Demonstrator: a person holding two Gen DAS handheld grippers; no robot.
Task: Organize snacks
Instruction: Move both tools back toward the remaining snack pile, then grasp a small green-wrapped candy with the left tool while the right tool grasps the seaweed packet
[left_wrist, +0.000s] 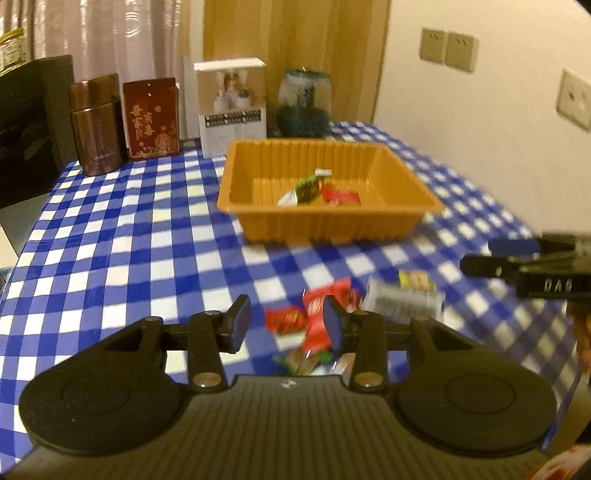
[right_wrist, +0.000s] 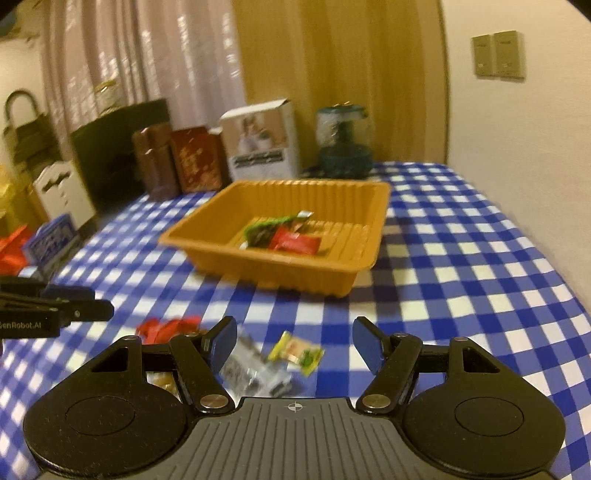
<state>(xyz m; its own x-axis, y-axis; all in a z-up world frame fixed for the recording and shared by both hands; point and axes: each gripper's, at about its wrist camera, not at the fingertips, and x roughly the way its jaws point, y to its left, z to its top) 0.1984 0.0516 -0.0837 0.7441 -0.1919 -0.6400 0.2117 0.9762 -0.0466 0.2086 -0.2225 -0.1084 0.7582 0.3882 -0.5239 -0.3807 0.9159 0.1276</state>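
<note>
So far: partly sorted — some snacks are in, more wait on the cloth.
Tray: the orange tray (left_wrist: 332, 218) stands on the checked tablecloth (left_wrist: 110, 240), mid-table, ahead of both grippers.
Done: a green-wrapped snack (left_wrist: 306, 186) and a red-wrapped snack (left_wrist: 341, 197) already lie inside the tray, touching each other.
Left to do: the loose pile stays outside the tray, on the near part of the cloth — red packets (left_wrist: 314, 317), a silver packet (left_wrist: 402, 302), a small yellow-green candy (right_wrist: 297, 352), and some brownish wrapped pieces too blurred to name.
Left gripper: the left gripper (left_wrist: 286, 325) hovers just over the red packets, fingers spread a modest way with nothing pinched; the packets show in the gap, not pressed by the pads.
Right gripper: the right gripper (right_wrist: 295, 343) has its fingers spread wider and empty, above the silver packet and the yellow-green candy.
Judgement: early to middle stage; each gripper seems lined up for its next pick from the pile.
Background: jars and boxes at the far edge look like no part of the job.
</note>
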